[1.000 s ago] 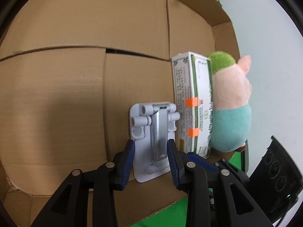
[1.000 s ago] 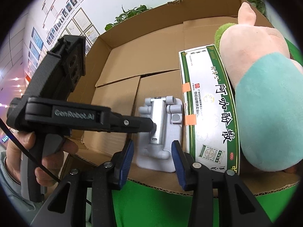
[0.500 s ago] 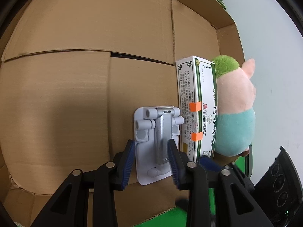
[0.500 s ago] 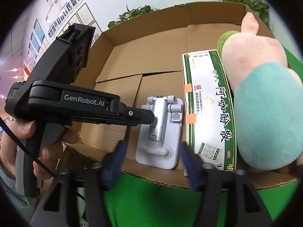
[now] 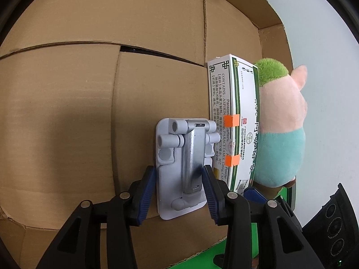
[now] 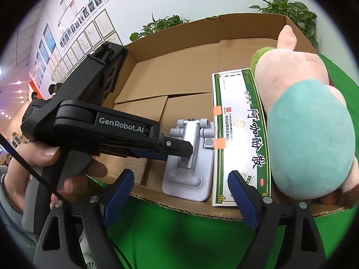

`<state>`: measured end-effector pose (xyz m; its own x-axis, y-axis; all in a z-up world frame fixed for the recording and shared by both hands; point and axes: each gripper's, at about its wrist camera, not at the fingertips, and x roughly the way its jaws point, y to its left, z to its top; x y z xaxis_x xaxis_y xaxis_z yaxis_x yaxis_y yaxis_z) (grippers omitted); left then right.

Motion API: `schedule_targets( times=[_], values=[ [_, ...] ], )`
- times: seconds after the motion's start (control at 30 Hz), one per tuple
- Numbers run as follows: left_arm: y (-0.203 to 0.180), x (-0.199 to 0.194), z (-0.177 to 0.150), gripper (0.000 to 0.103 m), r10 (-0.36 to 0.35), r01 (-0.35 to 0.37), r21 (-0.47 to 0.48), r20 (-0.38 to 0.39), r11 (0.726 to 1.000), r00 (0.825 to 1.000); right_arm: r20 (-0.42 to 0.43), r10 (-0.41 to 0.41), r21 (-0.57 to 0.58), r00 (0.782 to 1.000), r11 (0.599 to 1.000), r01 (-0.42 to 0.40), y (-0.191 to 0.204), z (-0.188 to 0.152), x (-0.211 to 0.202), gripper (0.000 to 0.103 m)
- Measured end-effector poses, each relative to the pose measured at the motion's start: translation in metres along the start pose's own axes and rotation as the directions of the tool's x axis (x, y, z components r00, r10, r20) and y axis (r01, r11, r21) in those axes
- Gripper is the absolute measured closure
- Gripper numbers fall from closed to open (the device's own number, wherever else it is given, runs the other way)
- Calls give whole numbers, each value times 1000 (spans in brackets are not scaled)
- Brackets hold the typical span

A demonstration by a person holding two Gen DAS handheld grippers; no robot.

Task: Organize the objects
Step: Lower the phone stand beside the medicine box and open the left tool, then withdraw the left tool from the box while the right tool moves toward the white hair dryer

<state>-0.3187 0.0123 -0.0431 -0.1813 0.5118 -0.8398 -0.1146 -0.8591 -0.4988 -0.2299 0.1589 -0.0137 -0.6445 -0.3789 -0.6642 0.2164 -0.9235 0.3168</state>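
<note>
A grey folding phone stand (image 5: 182, 168) lies flat on the floor of a cardboard box (image 5: 67, 112), near its front edge. My left gripper (image 5: 179, 192) is shut on the phone stand, a blue pad on each side. A white and green medicine box (image 5: 235, 130) lies right of the stand, and a plush pig (image 5: 280, 130) lies right of that. In the right wrist view the stand (image 6: 190, 161), medicine box (image 6: 237, 139) and pig (image 6: 307, 130) lie side by side. My right gripper (image 6: 181, 192) is open and empty, just outside the box front.
The cardboard box (image 6: 168, 74) stands on a green surface (image 6: 190, 235). The left half of its floor is bare cardboard. My left gripper's body and the hand holding it (image 6: 74, 139) cross the left of the right wrist view. Plants and a wall are behind.
My right gripper has opened wide and drawn back from the phone stand. My left gripper has stayed around the stand, which lies in the same spot.
</note>
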Motion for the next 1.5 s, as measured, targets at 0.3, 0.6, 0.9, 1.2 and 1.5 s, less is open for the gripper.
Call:
schedule_targets(
  times=[0.3, 0.6, 0.9, 1.2, 1.5],
  values=[
    [-9, -6, -8, 59, -5, 6, 12, -7, 1000, 1000, 0, 10, 10, 1000, 1000, -10, -1, -8, -6, 17],
    [-36, -65, -30, 52, 80, -96, 122, 124, 988, 989, 50, -39, -53, 998, 998, 42, 8, -10, -21, 1],
    [-30, -207, -110, 13, 263, -401, 211, 479, 892, 837, 119, -157, -85, 980, 982, 167, 27, -17, -39, 1],
    [-16, -275, -165, 5, 289, -466, 123, 639, 876, 712, 182, -171, -152, 968, 968, 200, 57, -37, -69, 1],
    [-4, -257, -220, 5, 315, -473, 92, 633, 876, 708, 167, -82, -220, 983, 968, 118, 76, -66, -98, 1]
  ],
)
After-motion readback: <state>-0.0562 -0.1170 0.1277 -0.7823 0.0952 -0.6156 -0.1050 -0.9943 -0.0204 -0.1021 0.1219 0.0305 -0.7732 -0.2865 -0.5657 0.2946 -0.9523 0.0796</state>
